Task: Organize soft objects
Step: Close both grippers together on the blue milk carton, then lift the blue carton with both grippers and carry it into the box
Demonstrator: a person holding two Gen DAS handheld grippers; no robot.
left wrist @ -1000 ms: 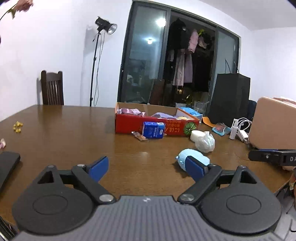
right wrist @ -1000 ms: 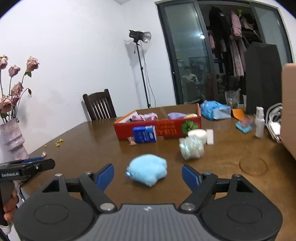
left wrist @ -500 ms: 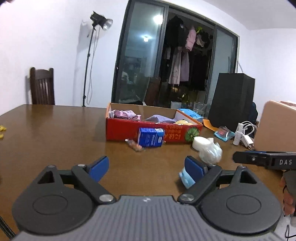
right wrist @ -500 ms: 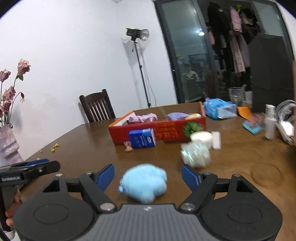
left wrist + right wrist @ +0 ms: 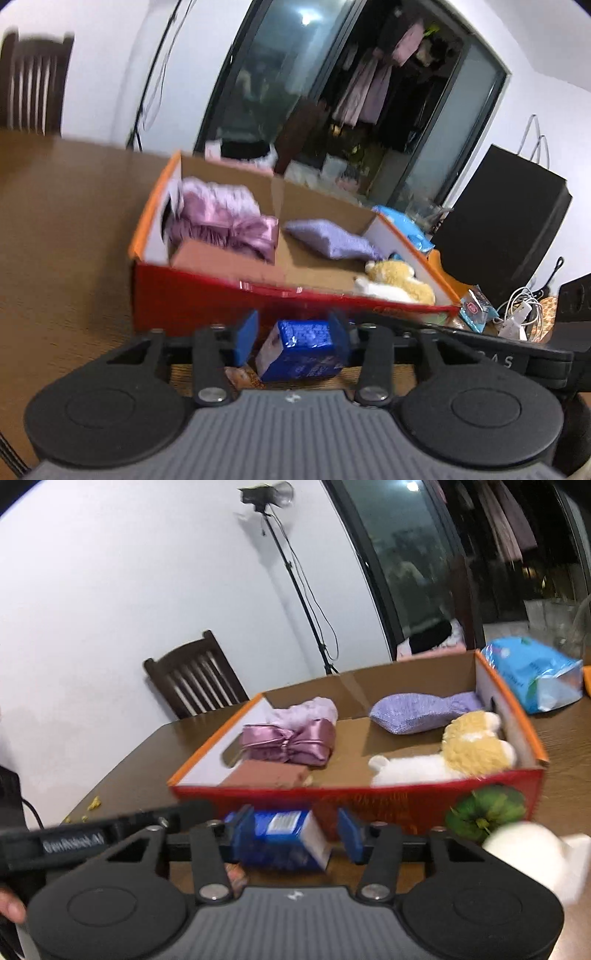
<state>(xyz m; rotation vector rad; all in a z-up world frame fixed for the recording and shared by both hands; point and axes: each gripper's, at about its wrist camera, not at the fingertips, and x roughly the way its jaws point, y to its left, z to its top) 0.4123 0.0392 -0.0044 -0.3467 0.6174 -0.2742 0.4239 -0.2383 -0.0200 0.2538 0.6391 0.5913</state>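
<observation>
A red cardboard box (image 5: 207,295) (image 5: 369,805) stands on the brown table. It holds a pink satin bundle (image 5: 229,225) (image 5: 291,740), a lilac knit pouch (image 5: 328,240) (image 5: 421,710) and a yellow-and-white plush toy (image 5: 395,282) (image 5: 465,753). A blue carton (image 5: 303,350) (image 5: 280,840) stands in front of the box. My left gripper (image 5: 291,341) is open with the carton between its fingers. My right gripper (image 5: 295,836) is open around the same carton from the other side. Whether the pads touch the carton I cannot tell.
A blue plastic packet (image 5: 532,672) lies behind the box on the right. A white roll (image 5: 532,856) sits at the right wrist view's lower right. A black bag (image 5: 509,221), cables (image 5: 521,306) and a wooden chair (image 5: 195,675) stand around the table.
Both grippers have moved forward to the red box and narrowed around the blue carton. The blue fluffy toy that lay in front of the right gripper is out of view.
</observation>
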